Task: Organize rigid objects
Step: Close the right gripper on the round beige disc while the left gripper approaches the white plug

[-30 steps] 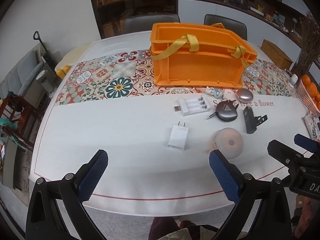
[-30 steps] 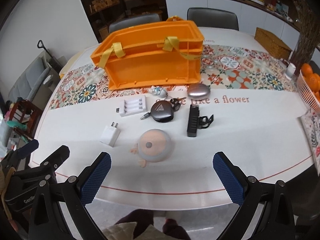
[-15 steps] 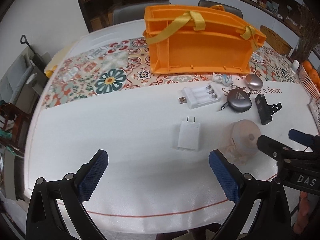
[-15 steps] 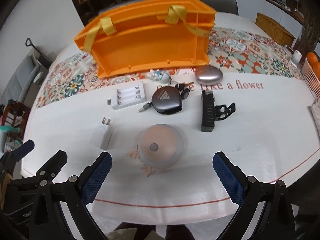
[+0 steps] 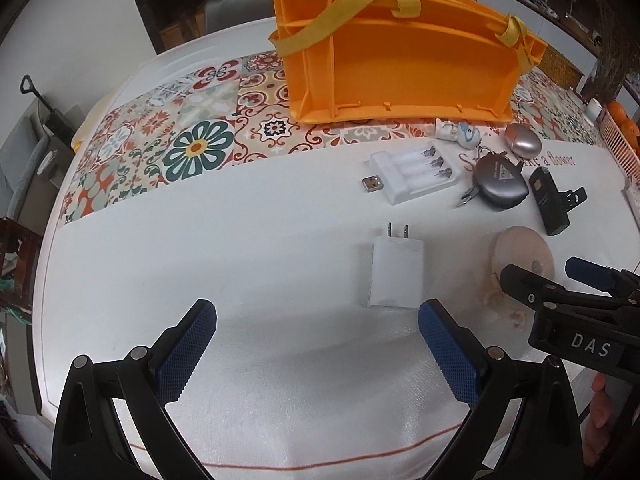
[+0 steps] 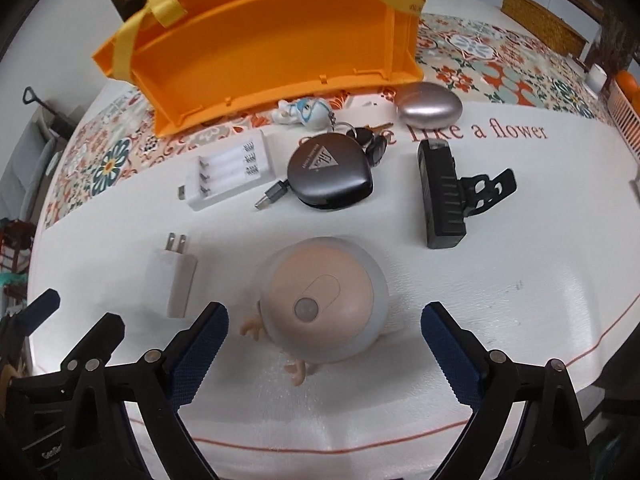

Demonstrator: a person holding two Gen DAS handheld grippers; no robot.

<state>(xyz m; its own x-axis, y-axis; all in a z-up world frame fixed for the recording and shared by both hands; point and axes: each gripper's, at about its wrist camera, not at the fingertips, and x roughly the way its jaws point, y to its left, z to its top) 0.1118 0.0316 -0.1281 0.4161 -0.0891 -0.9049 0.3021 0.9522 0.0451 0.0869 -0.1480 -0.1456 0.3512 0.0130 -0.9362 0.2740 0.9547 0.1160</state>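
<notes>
My left gripper is open above the white tabletop, with a white plug adapter lying just ahead of its right finger. My right gripper hangs low over a round peach dome toy. The toy sits between the closing jaws, and the pads are still clear of it. Further back lie a white battery charger, a grey retractable cable reel, a black clip light, a silver pebble case and a keychain figurine. An orange bin with yellow straps stands behind them.
A tiled-pattern runner crosses the table under the bin. A red line marks the near table edge. A wicker box and a rack of oranges stand at the far right. Chairs and shelves are behind the table.
Both grippers have come down and forward toward the table, so the objects loom larger. The dome toy now lies between the right jaws, which have narrowed a little.
</notes>
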